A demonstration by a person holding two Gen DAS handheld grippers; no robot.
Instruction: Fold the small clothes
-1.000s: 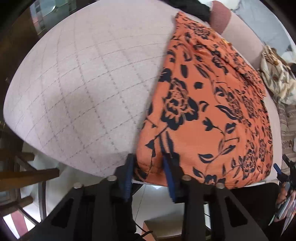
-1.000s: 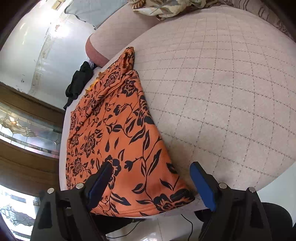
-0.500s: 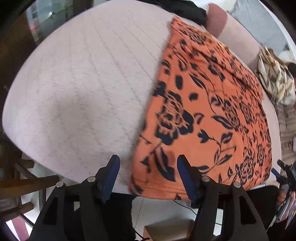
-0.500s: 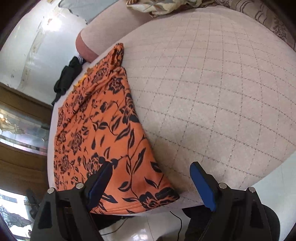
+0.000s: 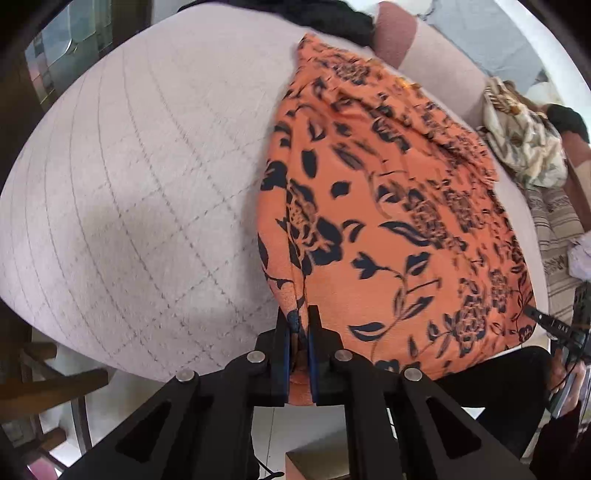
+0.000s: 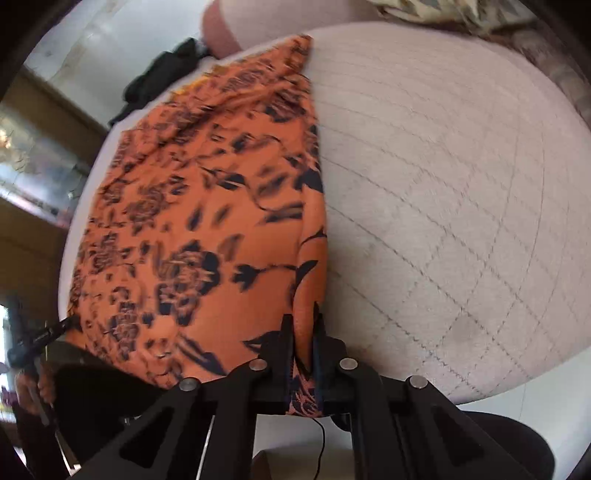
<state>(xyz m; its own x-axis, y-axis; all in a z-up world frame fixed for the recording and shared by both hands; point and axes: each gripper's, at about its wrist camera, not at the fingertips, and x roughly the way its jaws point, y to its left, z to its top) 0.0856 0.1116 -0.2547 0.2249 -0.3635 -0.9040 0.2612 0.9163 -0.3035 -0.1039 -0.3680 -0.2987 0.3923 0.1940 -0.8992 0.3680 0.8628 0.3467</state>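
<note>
Both grippers have just snapped closed on the orange cloth (image 5: 388,221): the left gripper (image 5: 298,332) pinches its near left corner, the right gripper (image 6: 304,339) its near right corner (black flowers all over). It lies flat by the cushion's (image 5: 129,184) near edge.

Bare quilted surface (image 5: 140,192) lies open beside the orange garment (image 5: 388,221); dark clothes (image 5: 332,18) crowd its far edge.
</note>
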